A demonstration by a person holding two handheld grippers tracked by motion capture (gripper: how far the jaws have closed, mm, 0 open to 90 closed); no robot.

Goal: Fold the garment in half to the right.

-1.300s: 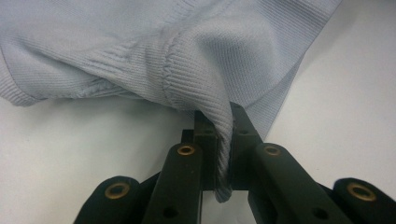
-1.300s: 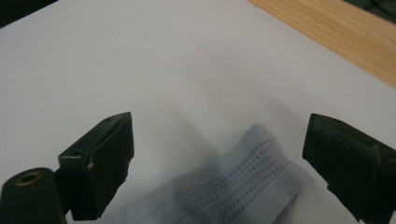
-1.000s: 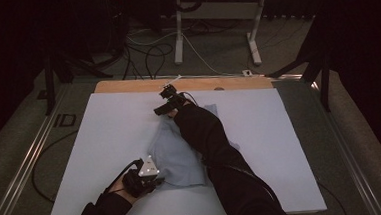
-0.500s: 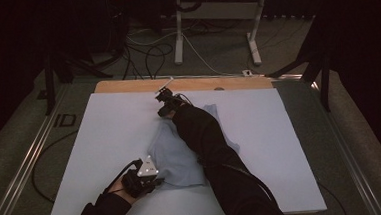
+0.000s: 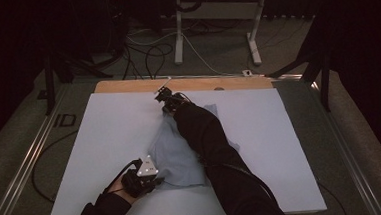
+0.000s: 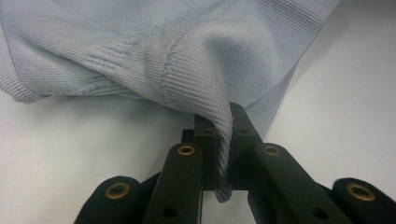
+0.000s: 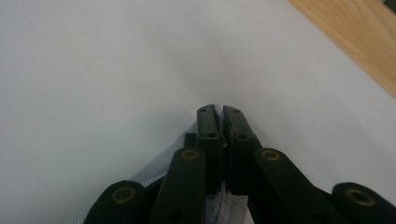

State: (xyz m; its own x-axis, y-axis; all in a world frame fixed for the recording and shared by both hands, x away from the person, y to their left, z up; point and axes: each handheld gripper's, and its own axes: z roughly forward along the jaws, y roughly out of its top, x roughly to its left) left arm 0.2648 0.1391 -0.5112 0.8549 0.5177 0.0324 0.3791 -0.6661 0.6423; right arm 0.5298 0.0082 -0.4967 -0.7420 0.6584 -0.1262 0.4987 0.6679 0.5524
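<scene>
From above: I see cloth [image 5: 174, 156] between hands | left gripper [image 6: 224, 140] pinches its ribbed hem | right gripper [image 7: 219, 140] just closed on an edge.

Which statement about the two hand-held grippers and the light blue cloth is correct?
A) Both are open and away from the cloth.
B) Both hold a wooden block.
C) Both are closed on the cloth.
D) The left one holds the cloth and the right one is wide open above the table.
C: the left hand-held gripper pinches a ribbed edge of the light blue cloth, and the right hand-held gripper, whose jaws have just been closing, has cloth between its jaws.
</scene>
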